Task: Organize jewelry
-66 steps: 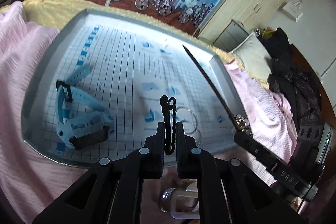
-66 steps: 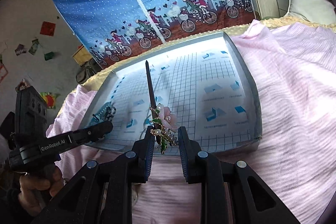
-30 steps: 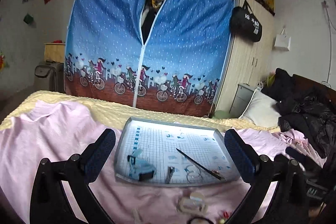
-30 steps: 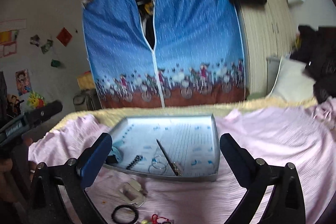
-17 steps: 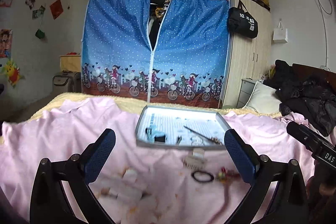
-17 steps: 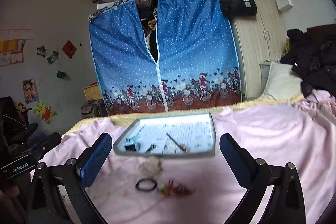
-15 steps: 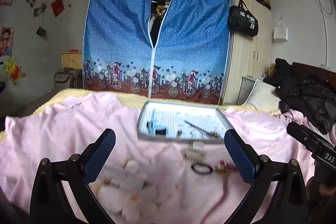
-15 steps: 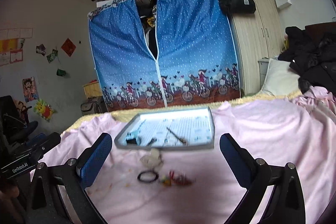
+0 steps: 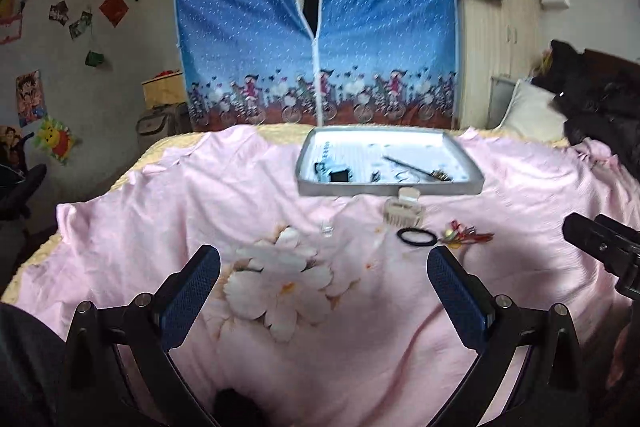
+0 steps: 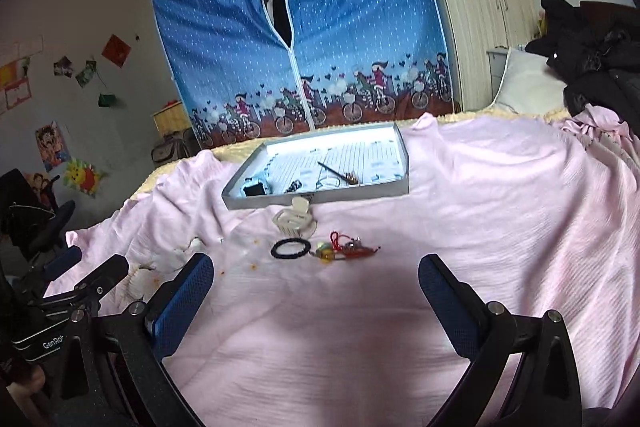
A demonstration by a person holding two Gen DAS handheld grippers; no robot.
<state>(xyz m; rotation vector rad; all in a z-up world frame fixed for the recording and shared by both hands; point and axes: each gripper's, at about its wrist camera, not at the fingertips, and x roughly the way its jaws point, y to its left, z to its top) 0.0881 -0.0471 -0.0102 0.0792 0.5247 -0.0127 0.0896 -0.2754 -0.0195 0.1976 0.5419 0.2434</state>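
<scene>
Our left hand-held gripper point(image 9: 323, 293) and right hand-held gripper point(image 10: 315, 293) gape empty; the tray point(image 10: 403, 163) holds several pieces, while the black ring point(image 10: 291, 249) and red charm point(image 10: 352, 249) wait on the bed.

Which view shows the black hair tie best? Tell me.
The right wrist view: the black hair tie lies nearer the lens, its whole ring visible on the pink sheet. The left wrist view also shows it, smaller and flatter.

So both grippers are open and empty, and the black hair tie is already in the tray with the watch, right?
Not quite. The black hair tie lies on the pink sheet in front of the tray, as the right wrist view shows. Left gripper and right gripper are open and empty; the watch is inside.
</scene>
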